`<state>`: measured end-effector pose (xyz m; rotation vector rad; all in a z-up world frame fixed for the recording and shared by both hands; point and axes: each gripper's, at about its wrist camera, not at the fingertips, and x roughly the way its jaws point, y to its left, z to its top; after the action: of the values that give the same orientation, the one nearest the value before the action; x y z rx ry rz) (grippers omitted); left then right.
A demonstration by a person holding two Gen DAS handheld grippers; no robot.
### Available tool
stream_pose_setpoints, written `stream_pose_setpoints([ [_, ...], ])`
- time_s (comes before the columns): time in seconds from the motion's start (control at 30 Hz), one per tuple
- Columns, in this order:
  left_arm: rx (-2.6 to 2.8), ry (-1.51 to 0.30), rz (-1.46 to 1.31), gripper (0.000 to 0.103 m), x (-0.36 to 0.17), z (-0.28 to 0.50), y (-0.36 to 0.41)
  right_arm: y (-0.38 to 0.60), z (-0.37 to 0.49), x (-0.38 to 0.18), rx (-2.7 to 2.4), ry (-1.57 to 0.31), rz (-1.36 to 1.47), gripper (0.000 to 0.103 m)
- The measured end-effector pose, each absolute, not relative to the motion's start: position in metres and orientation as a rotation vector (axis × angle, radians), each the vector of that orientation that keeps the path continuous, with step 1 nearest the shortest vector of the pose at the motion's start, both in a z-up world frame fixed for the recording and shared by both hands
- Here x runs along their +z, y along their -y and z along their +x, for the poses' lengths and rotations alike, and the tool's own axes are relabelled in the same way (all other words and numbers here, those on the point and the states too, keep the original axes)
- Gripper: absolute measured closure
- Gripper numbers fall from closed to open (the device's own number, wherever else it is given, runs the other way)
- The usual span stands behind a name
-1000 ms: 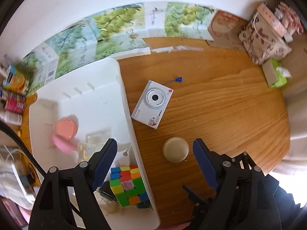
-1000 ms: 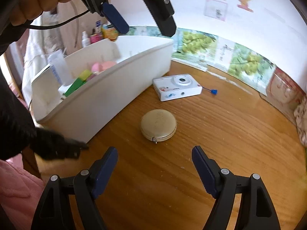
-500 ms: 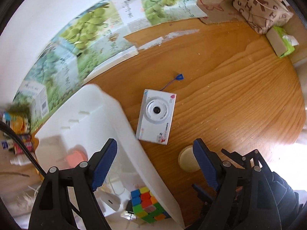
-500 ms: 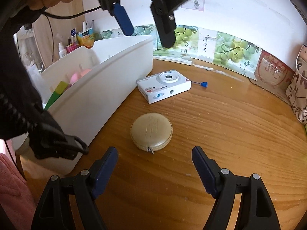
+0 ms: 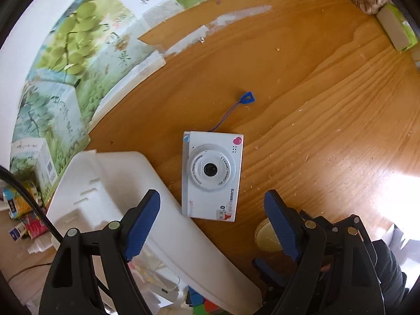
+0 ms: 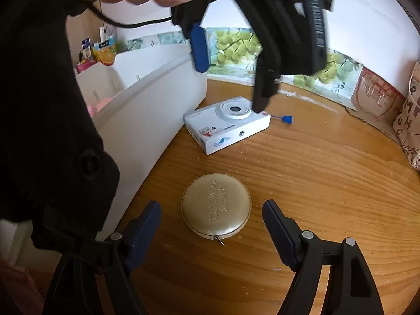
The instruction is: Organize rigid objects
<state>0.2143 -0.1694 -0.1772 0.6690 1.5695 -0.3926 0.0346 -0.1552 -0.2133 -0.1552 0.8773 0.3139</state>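
Note:
A white toy camera (image 5: 212,176) lies lens up on the wooden table (image 5: 315,105), with a blue strap tag (image 5: 247,97) behind it. My left gripper (image 5: 211,200) hangs open straight above the camera, pointing down, nothing between its pads. In the right wrist view the left gripper (image 6: 231,78) hovers over the camera (image 6: 228,123). A gold round tape measure (image 6: 216,207) lies flat in front of my right gripper (image 6: 211,210), which is open, its blue pads either side and apart from the tape measure. The white bin (image 5: 118,183) stands left of the camera.
A colour cube (image 5: 204,304) and other small items lie in the bin. Grape-print cartons (image 5: 78,52) line the wall. A patterned bag (image 6: 409,120) and a green tissue pack (image 5: 396,26) sit at the right. Bottles and cartons (image 5: 21,210) crowd beyond the bin.
My left gripper has swung from over the bin to above the camera, sinking and rolling. My right gripper has closed in on the gold tape measure. Both stayed open.

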Motion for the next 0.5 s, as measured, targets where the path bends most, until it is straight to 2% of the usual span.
stream_pose_setpoints([
  [0.5,-0.375,-1.547,0.831,0.019,-0.218,0.213,0.198,0.151,0.051,-0.217,0.239,-0.905,-0.156,0.023],
])
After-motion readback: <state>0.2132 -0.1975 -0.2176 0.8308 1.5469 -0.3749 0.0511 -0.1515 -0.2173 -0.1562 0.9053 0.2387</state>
